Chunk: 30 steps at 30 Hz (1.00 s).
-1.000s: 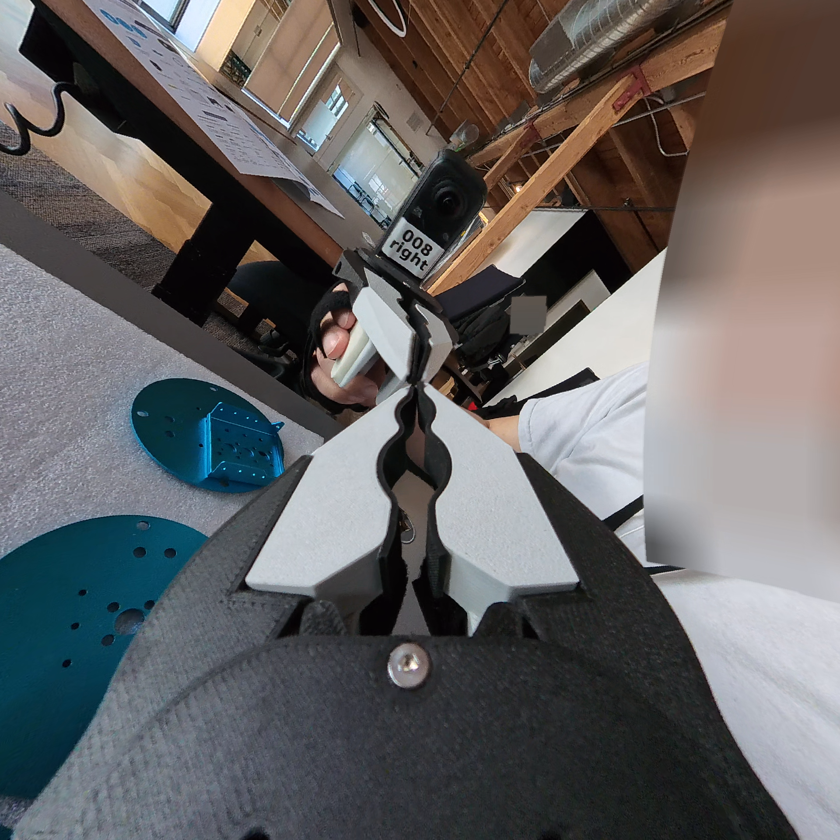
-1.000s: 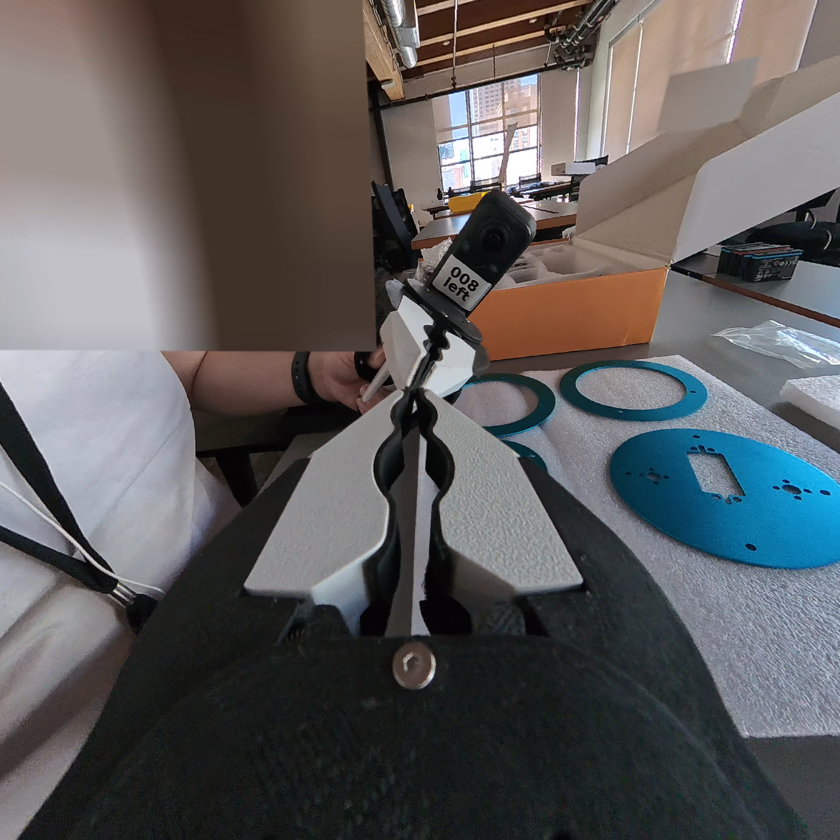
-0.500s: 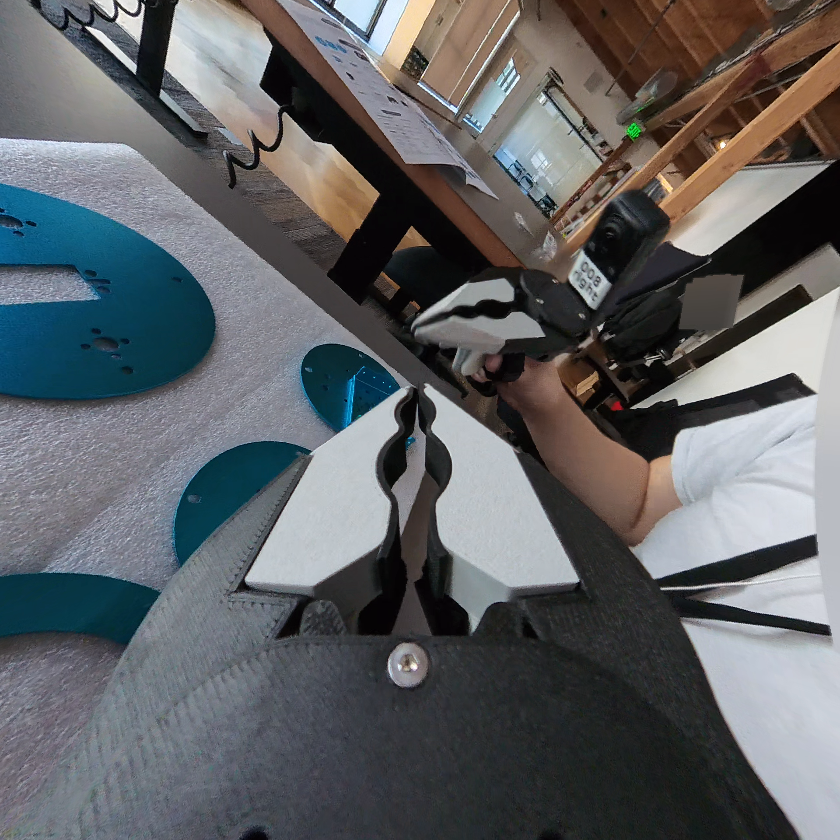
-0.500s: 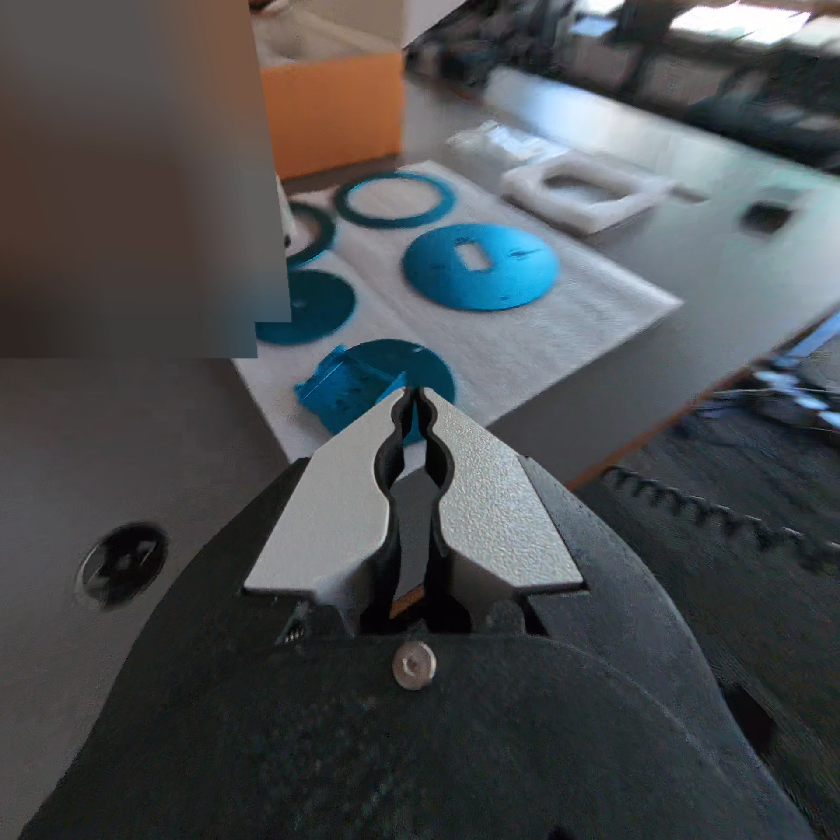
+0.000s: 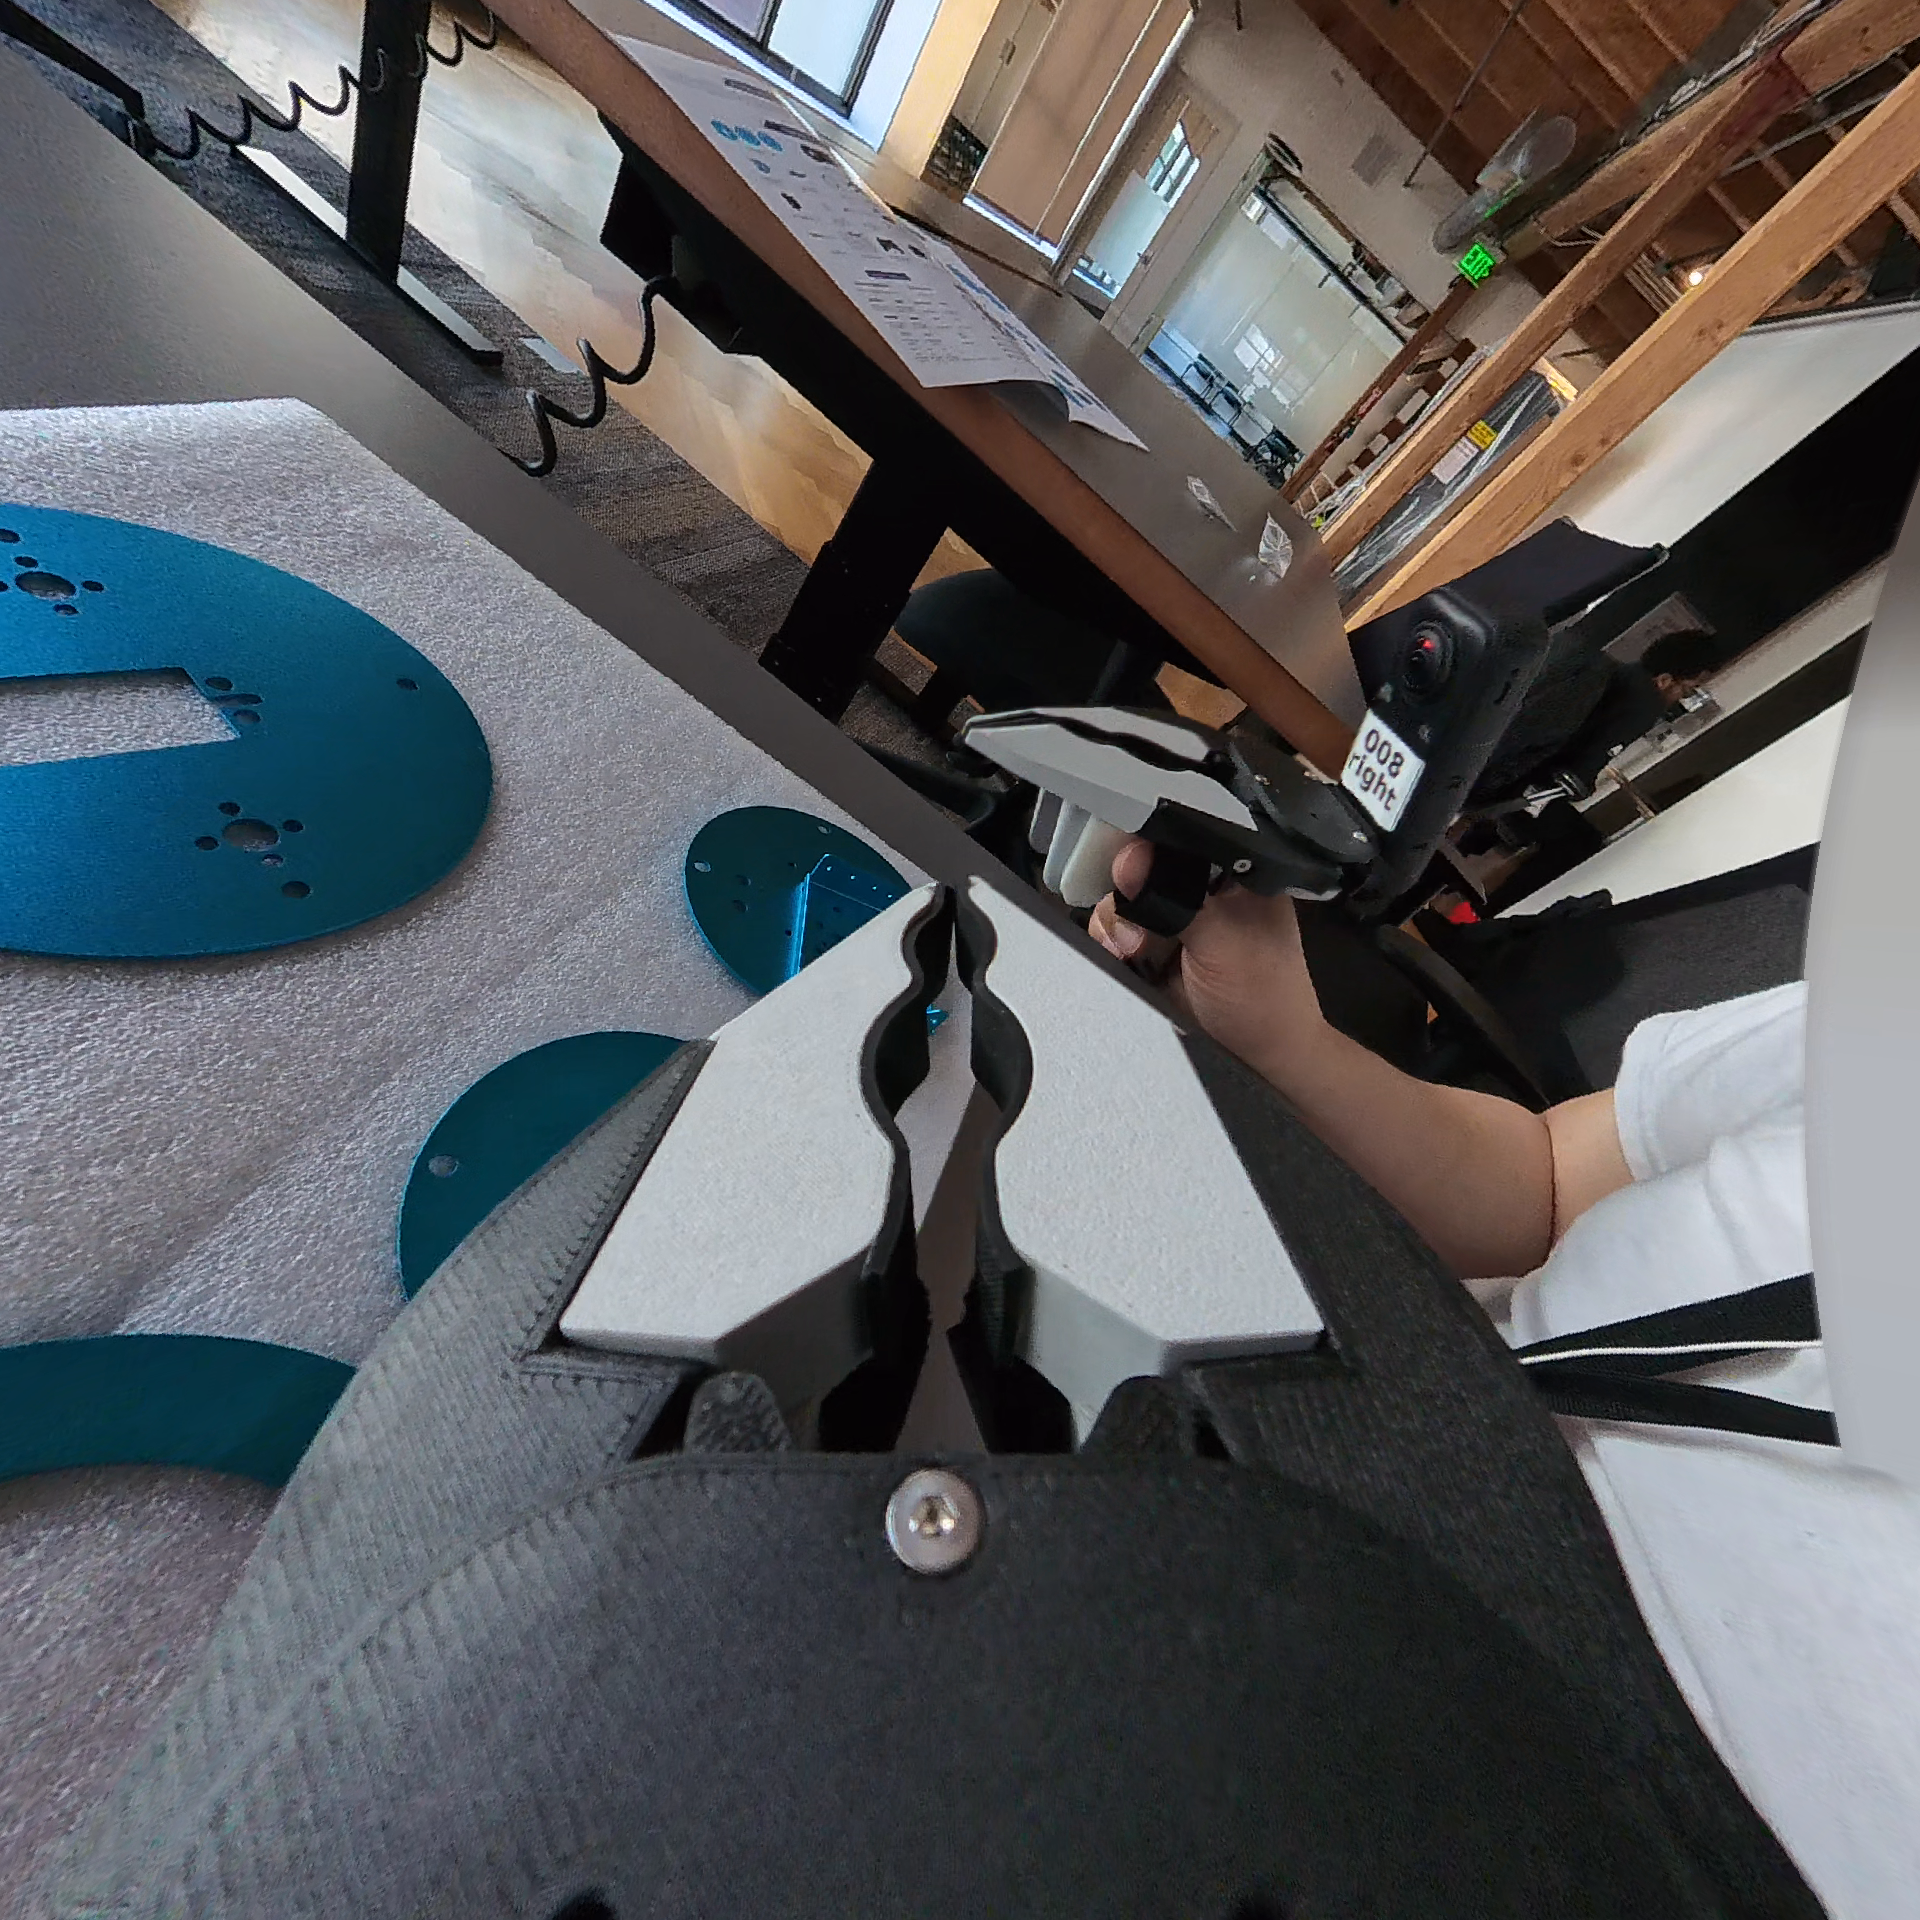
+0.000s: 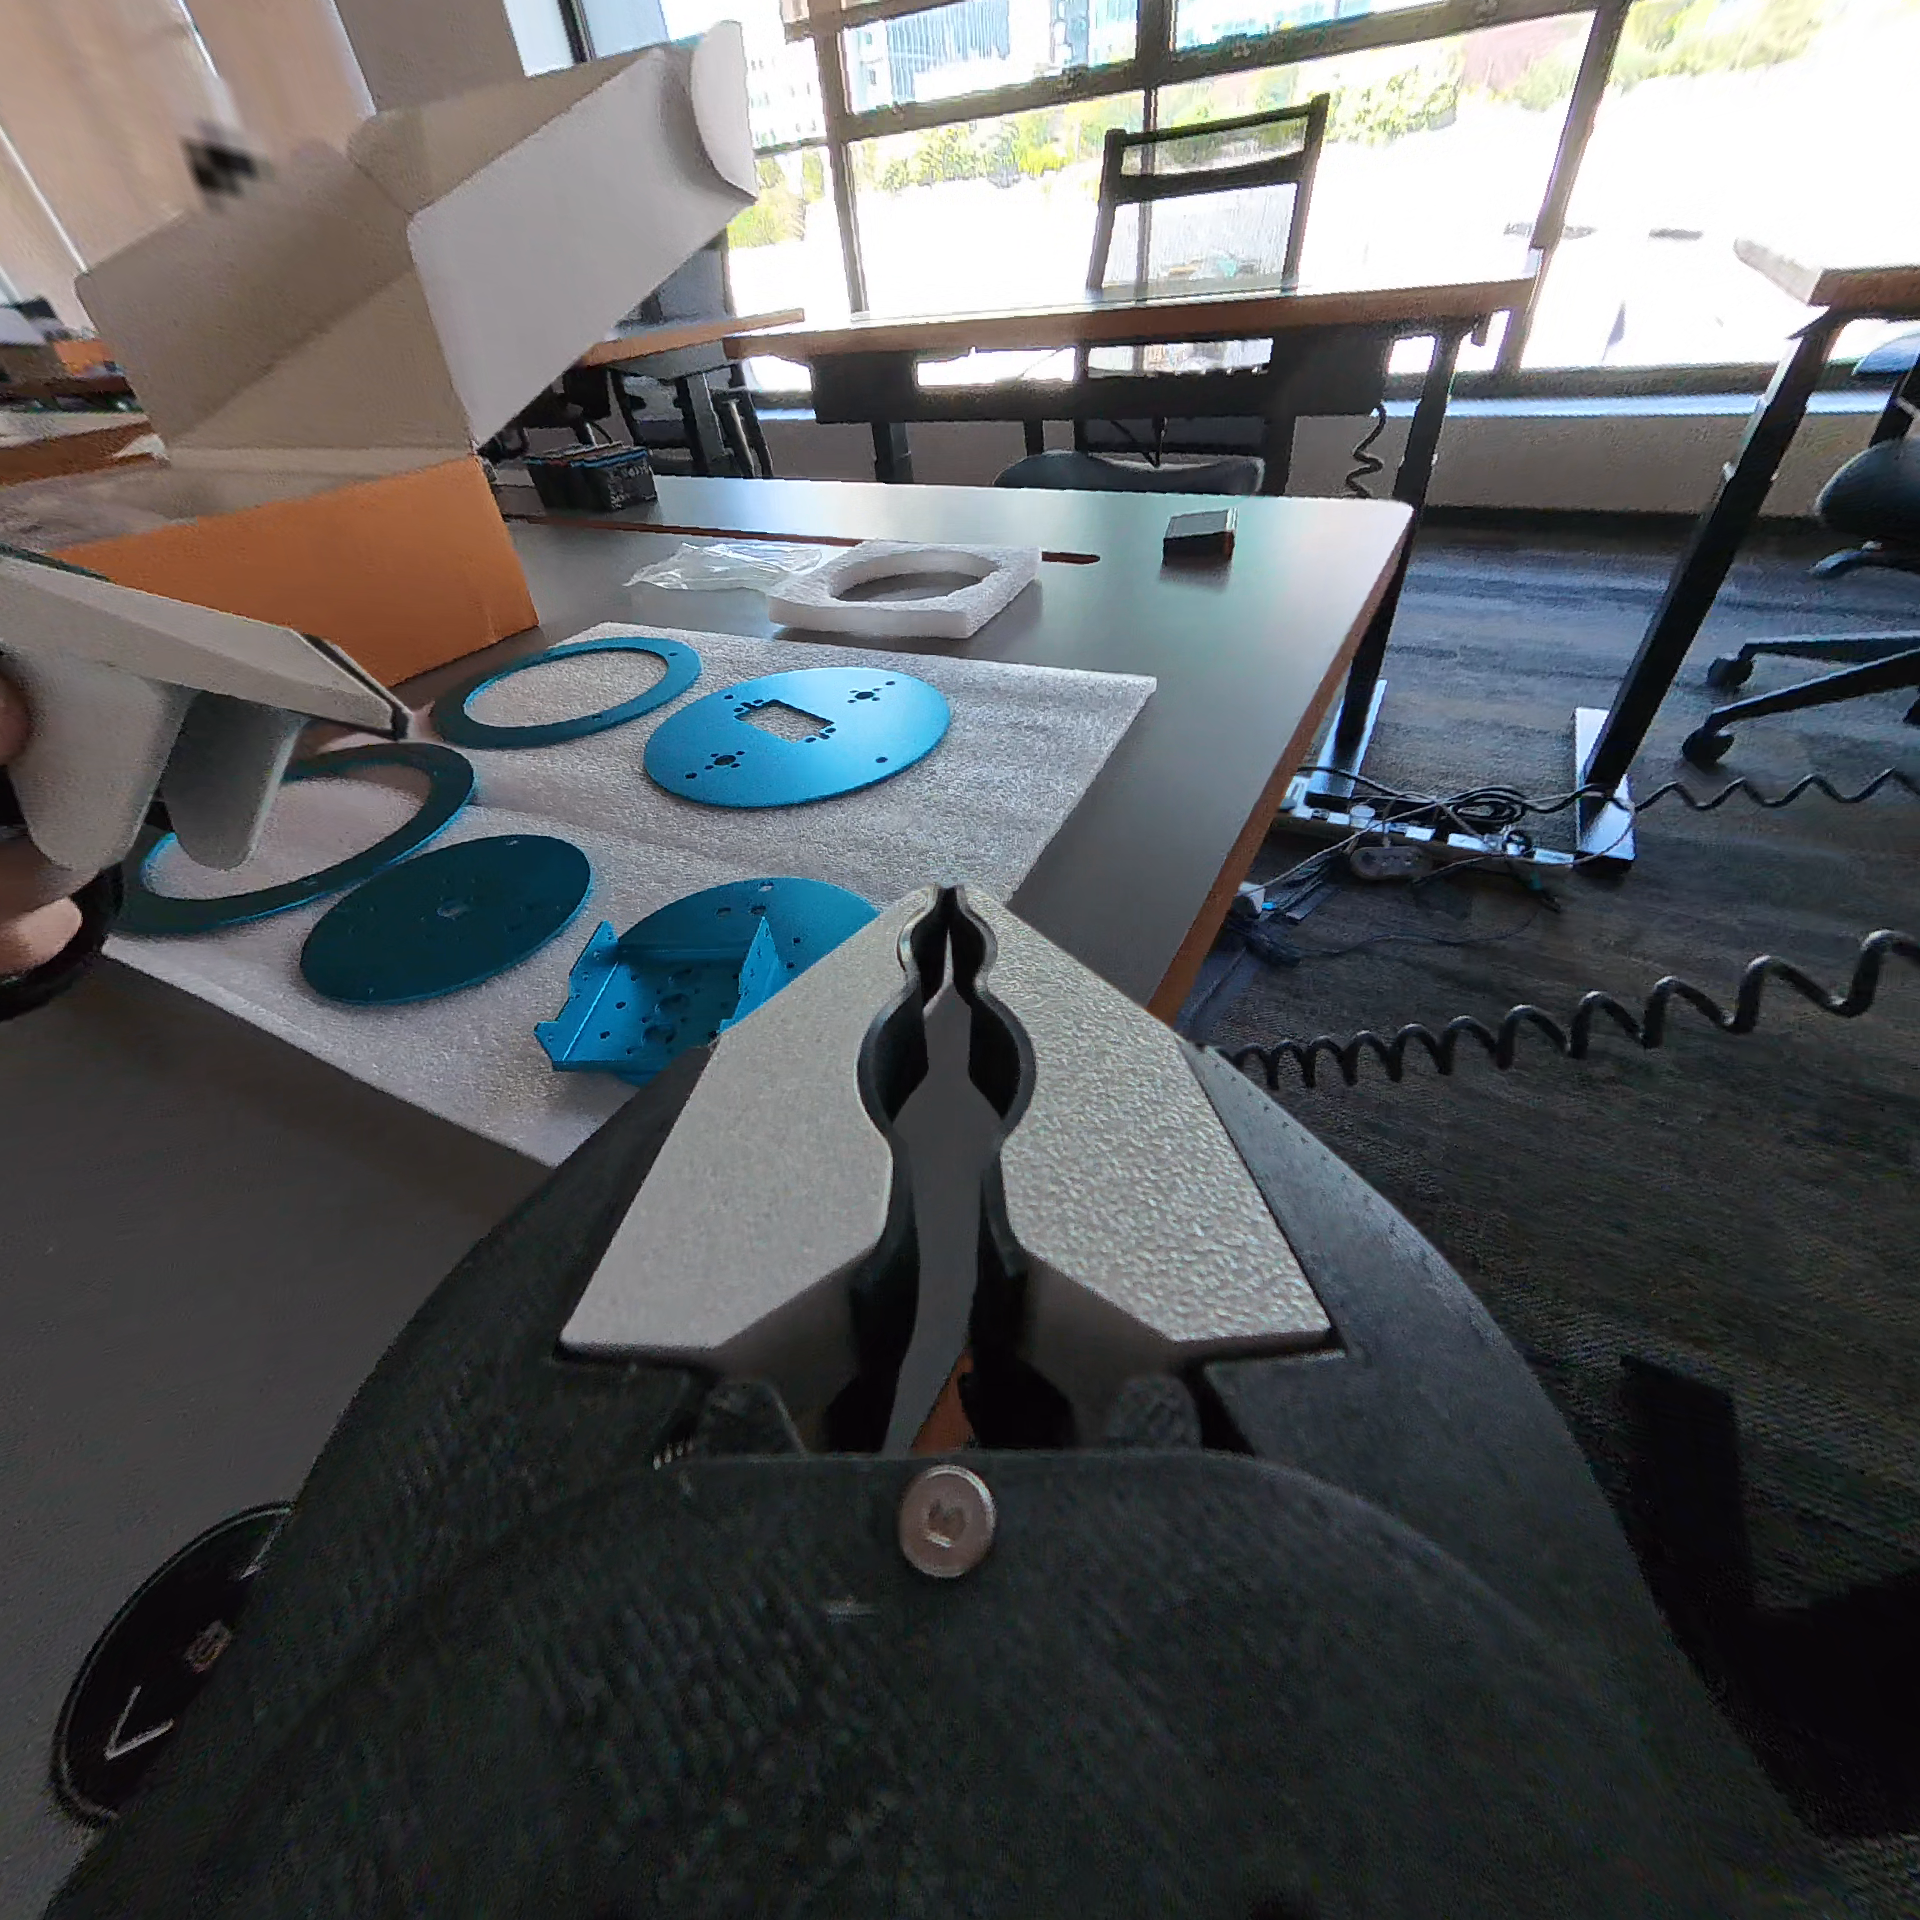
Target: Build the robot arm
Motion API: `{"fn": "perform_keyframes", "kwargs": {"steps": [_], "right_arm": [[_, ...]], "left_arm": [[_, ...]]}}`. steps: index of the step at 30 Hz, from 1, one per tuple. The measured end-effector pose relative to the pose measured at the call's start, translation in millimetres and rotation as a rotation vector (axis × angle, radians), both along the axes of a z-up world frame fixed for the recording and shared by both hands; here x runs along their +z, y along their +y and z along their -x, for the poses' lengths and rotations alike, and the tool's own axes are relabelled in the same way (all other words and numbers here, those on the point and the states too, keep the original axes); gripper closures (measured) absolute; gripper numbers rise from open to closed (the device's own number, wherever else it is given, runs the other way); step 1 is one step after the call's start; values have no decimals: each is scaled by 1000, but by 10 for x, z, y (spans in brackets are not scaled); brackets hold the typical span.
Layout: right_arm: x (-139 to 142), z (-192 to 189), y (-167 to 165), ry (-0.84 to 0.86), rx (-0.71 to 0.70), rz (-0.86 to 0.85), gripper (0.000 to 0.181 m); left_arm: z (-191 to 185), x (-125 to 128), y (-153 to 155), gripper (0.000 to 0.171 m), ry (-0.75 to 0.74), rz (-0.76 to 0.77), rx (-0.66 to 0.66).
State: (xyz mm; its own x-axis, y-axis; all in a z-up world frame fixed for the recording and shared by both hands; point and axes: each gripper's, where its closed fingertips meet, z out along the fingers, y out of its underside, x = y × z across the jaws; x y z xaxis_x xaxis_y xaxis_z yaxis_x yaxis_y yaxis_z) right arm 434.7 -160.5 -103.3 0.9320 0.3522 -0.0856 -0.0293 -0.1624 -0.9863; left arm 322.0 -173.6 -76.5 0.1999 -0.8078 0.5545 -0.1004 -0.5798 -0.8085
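Bright daylight from windows (image 6: 1195, 125), wide-angle edge distortion, mostly sharp.

The left hand-held gripper (image 5: 954, 902) has pale grey, finely speckled fingers (image 5: 769, 1164) with black inner edges, set in a black housing with a woven-looking ribbed texture; the right hand-held gripper (image 6: 951, 904) is coloured the same. The worktop (image 6: 1226, 613) is dark grey-brown with an orange-brown edge. On it lies a white, pebbled foam sheet (image 6: 997, 790) carrying metal parts in anodised teal-blue: a disc with a rectangular cut-out (image 6: 798, 750), two rings (image 6: 566, 691), a darker-looking plain disc (image 6: 447, 916) and a brighter blue perforated bracket (image 6: 665, 997). The box (image 6: 312, 561) is orange with white flaps. The carpet (image 6: 1662, 1143) seems dark charcoal.
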Motion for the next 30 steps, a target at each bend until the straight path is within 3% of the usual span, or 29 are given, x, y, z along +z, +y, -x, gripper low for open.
{"fn": "perform_keyframes", "kwargs": {"steps": [3, 5, 6, 9, 11, 14, 18, 25, 30], "right_arm": [[-7, -37, -16, 28, 8, -3, 181], [38, -22, -87, -20, 90, -26, 181], [80, 48, -179, -56, 215, -47, 181], [87, 273, -771, -36, 780, 24, 171], [-39, 198, -1001, -78, 961, 155, 174], [-153, 123, -1067, -259, 1006, 234, 176], [-211, 253, -1190, -371, 949, 439, 172], [-419, 366, -1295, -799, 953, 370, 168], [-450, 396, -1204, -951, 1026, 441, 170]], "left_arm": [[0, 27, -12, 171, -12, -4, -4], [-8, 31, -33, 171, -10, -14, -13], [-14, 36, -50, 171, -12, -18, -22], [-45, 47, -104, 171, -24, -13, -54], [-75, 51, -142, 171, -26, -7, -79], [-91, 43, -169, 171, -13, -22, -85], [-67, 34, -173, 171, -3, -34, -66], [-67, 70, -174, 171, -20, -30, -72], [-71, 53, -207, 171, 2, -52, -77]]}}
